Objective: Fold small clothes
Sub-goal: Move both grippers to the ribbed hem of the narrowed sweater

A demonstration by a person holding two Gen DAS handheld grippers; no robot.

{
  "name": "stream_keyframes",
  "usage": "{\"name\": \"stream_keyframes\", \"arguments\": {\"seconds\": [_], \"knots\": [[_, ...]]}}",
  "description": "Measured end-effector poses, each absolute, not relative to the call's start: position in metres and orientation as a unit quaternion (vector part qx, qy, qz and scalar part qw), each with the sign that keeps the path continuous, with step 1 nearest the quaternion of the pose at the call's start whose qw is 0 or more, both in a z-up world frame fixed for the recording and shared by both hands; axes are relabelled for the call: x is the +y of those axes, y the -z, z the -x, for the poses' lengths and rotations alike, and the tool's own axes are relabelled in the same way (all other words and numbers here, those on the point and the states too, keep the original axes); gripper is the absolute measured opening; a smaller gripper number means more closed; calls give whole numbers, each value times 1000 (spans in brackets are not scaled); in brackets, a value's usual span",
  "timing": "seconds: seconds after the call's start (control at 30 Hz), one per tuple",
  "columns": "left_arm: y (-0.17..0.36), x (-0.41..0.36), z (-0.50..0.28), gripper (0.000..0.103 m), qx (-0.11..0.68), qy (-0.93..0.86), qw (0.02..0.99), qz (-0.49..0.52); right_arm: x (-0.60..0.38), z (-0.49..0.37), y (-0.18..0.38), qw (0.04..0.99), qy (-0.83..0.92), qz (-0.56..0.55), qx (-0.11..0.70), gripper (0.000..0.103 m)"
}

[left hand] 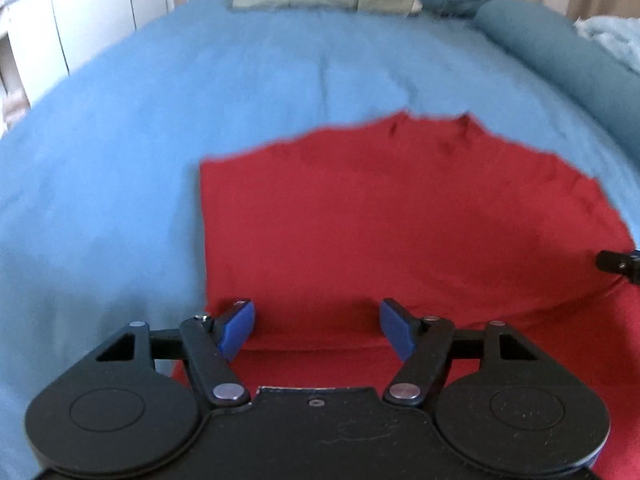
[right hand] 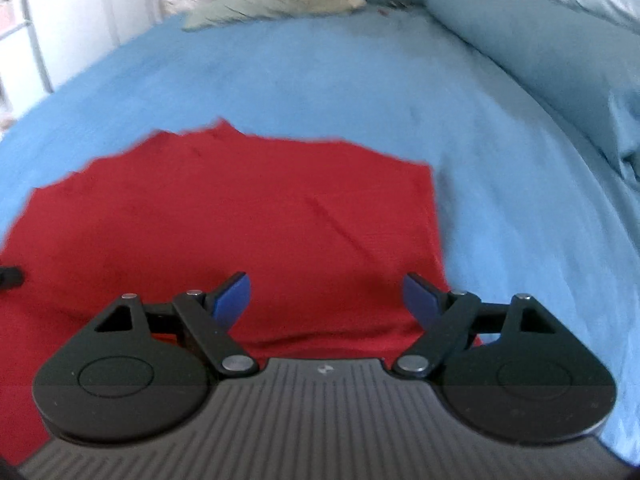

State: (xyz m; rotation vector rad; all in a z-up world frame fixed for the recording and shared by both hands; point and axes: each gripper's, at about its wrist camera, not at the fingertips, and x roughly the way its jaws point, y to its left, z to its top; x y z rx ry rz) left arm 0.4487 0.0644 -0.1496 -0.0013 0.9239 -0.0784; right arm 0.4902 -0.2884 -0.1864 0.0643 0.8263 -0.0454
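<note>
Red garment point(left hand: 400, 216) flat on blue bedsheet point(left hand: 200, 100); left tongs point(left hand: 318, 330) wide, right tongs point(right hand: 326, 300) wide, both empty

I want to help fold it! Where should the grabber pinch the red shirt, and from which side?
Probably the red shirt by its near folded edge, coming from the near side, tilted down. That edge lies raised right before the open left gripper and right gripper; the middle lies flat on the blue sheet, offering nothing to pinch.
</note>
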Motion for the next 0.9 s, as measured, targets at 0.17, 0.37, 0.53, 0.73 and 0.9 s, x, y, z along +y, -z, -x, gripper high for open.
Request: {"name": "stream_keyframes", "arguments": {"seconds": [0.17, 0.37, 0.53, 0.73, 0.9], "knots": [[149, 67, -444, 75, 437, 47, 898, 1, -308, -483, 194, 919, 4, -74, 387, 98], [113, 72, -423, 75, 417, 18, 909, 19, -315, -466, 154, 926, -16, -87, 367, 99], [62, 74, -379, 76, 408, 0, 913, 21, -326, -414, 94, 939, -57, -71, 330, 99], [21, 78, -304, 101, 378, -2, 926, 26, -336, -327, 43, 943, -90, -56, 314, 102], [24, 83, -248, 101, 361, 13, 932, -2, -341, -268, 42, 943, -104, -56, 311, 103]]}}
